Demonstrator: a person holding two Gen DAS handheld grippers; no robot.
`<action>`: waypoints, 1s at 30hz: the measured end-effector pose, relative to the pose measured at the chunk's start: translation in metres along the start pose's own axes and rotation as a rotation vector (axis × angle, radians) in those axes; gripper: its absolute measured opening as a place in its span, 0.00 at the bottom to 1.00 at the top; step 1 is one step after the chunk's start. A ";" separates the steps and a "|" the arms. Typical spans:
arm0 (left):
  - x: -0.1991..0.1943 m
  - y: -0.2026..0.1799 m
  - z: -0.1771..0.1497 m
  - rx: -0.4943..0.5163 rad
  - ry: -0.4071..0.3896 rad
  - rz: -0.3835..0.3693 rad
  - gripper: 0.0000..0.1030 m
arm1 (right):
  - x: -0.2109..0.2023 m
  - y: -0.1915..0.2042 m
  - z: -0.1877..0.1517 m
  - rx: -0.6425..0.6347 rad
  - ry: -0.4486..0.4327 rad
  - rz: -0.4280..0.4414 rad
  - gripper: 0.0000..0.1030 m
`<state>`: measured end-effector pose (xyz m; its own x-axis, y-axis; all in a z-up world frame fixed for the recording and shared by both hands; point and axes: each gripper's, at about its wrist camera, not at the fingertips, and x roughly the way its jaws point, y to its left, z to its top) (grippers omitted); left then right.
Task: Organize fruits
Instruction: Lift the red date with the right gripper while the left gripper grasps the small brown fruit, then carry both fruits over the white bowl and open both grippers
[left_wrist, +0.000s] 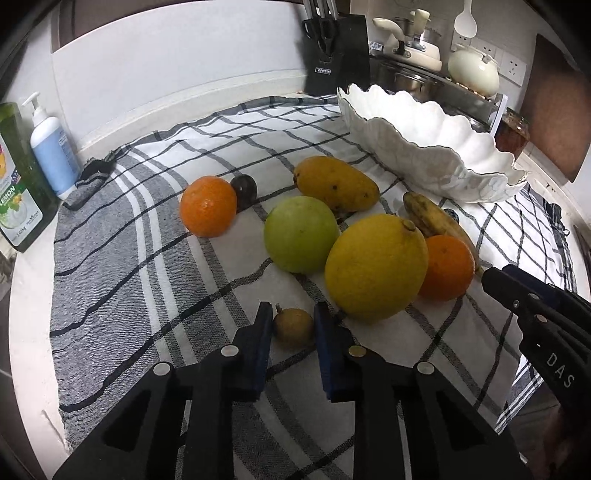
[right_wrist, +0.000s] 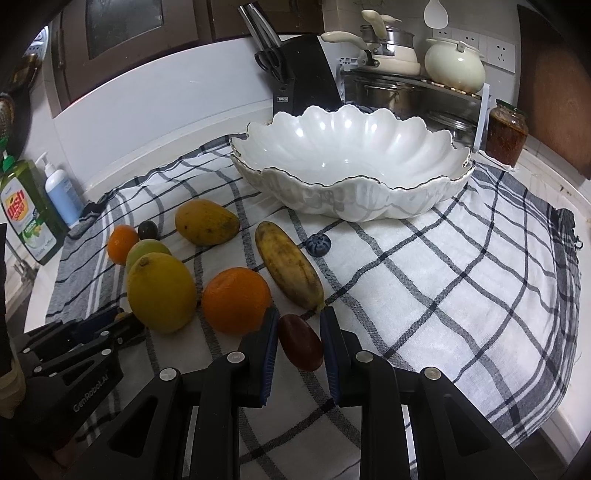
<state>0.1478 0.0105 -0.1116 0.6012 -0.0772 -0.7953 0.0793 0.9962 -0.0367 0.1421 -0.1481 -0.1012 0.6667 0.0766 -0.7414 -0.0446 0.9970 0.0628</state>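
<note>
Fruits lie on a checked cloth: two oranges, a mango, a green apple, a big lemon, a banana and a dark round fruit. My left gripper is open with its fingers on either side of a small brown fruit. My right gripper is open around a dark red oval fruit. A white scalloped bowl stands empty at the back.
A knife block, pots on a rack and a jar stand behind the bowl. Soap bottles stand at the left edge. A small blue object lies by the banana.
</note>
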 end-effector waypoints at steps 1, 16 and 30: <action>-0.002 0.000 0.000 -0.001 -0.003 0.000 0.23 | -0.001 0.000 0.000 0.001 -0.002 0.001 0.24; -0.038 -0.016 0.013 0.031 -0.058 -0.018 0.23 | -0.032 -0.011 0.009 0.021 -0.052 0.000 0.24; -0.054 -0.046 0.049 0.094 -0.106 -0.059 0.23 | -0.052 -0.037 0.038 0.045 -0.121 -0.026 0.24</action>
<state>0.1504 -0.0330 -0.0374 0.6734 -0.1442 -0.7251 0.1878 0.9820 -0.0208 0.1379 -0.1891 -0.0397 0.7522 0.0460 -0.6573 0.0056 0.9971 0.0762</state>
